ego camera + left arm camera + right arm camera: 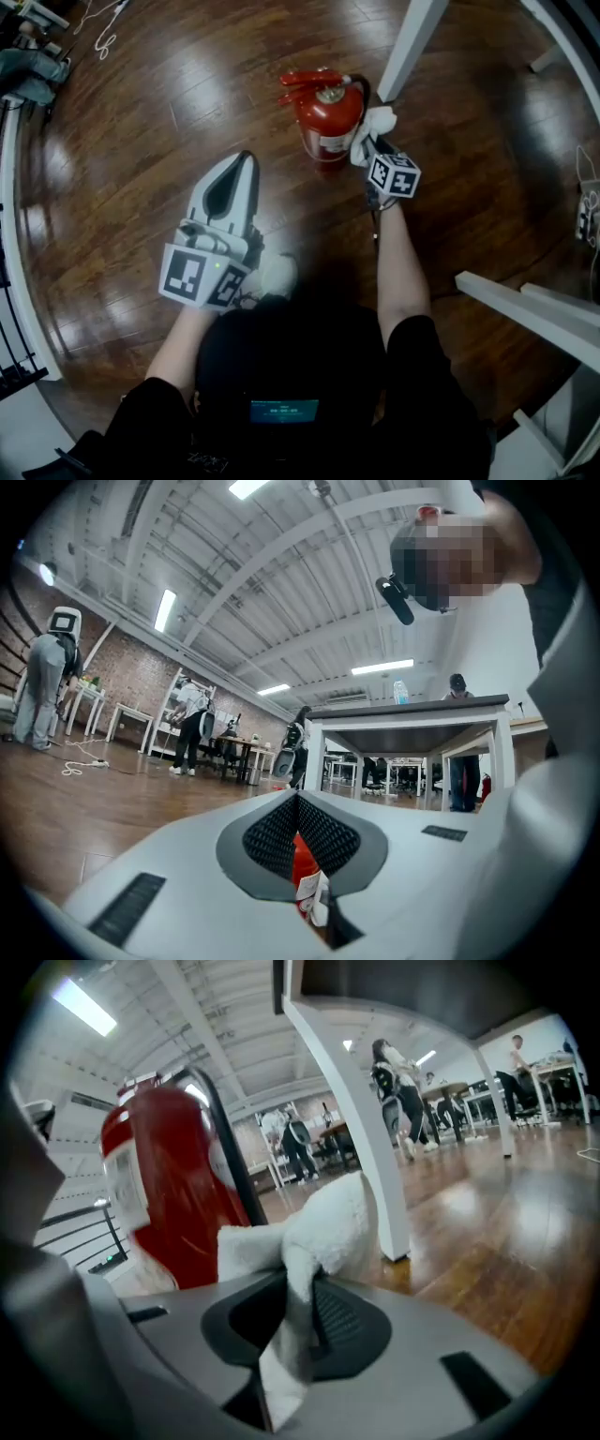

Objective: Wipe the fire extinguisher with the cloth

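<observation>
A red fire extinguisher stands upright on the wooden floor, black hose at its right. My right gripper is shut on a white fluffy cloth, which is pressed to the cylinder's right side. In the right gripper view the cloth bulges out of the right gripper, with the extinguisher close at the left. My left gripper hangs to the left and nearer me, jaws shut with nothing in them. A sliver of the extinguisher shows below the closed jaws of the left gripper.
A white table leg rises just behind the extinguisher. White frame beams lie at the right. Cables trail on the floor at the upper left. Several people and tables stand far off in the room.
</observation>
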